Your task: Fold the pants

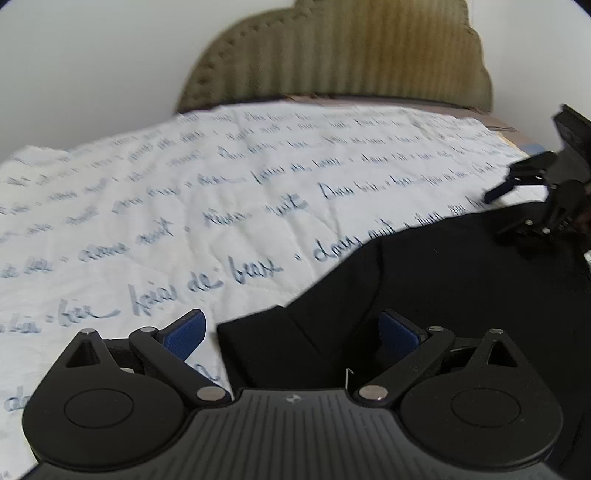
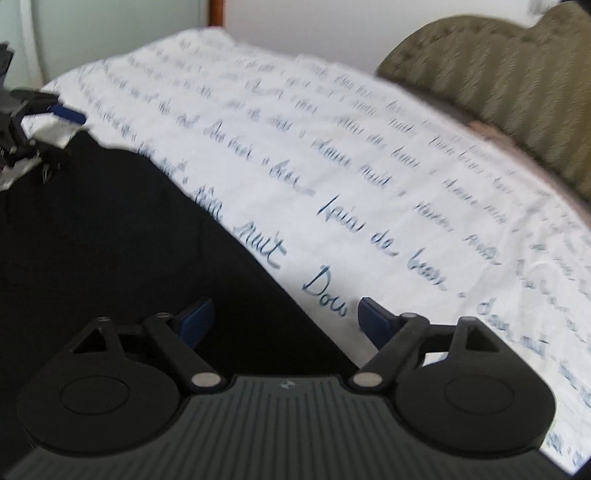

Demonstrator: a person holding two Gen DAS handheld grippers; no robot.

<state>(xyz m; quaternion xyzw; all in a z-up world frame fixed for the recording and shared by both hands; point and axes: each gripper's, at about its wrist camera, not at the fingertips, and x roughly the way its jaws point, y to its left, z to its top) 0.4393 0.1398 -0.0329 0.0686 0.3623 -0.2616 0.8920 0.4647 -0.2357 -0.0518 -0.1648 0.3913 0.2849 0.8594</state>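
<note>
Black pants (image 1: pixel 424 280) lie on a bed with a white sheet printed with blue handwriting (image 1: pixel 184 192). My left gripper (image 1: pixel 291 334) is open; a corner of the pants lies between its blue pads, near the right one. My right gripper (image 2: pixel 286 317) is open, hovering over the pants' edge (image 2: pixel 129 240), left pad above black cloth, right pad above the sheet (image 2: pixel 369 166). The right gripper also shows in the left wrist view (image 1: pixel 517 188), open at the pants' far edge. The left gripper shows in the right wrist view (image 2: pixel 55 125), open.
An olive tufted headboard (image 1: pixel 340 55) stands at the far end of the bed against a white wall; it also shows in the right wrist view (image 2: pixel 498 74). A wooden post (image 2: pixel 217 11) rises behind the bed's far corner.
</note>
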